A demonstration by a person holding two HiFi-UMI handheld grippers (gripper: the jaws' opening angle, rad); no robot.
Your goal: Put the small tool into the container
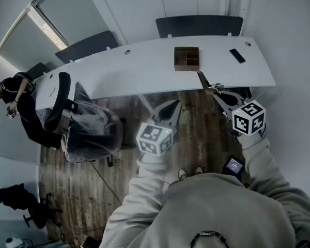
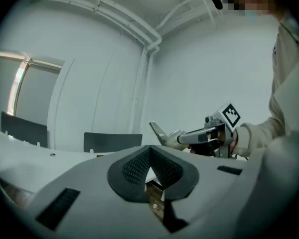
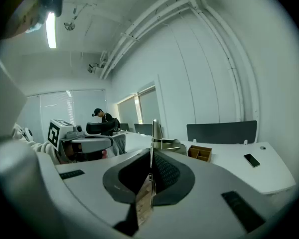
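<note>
Tool not yet in the container (image 1: 187,59); grasp apparently done, carry and drop left.
Right gripper (image 3: 152,154) fingers were closed on the thin, flat tool (image 3: 152,132), held in the air well apart from the container on the desk (image 1: 144,66). Left gripper (image 2: 149,151) fingers were closed tip to tip on nothing.
</note>
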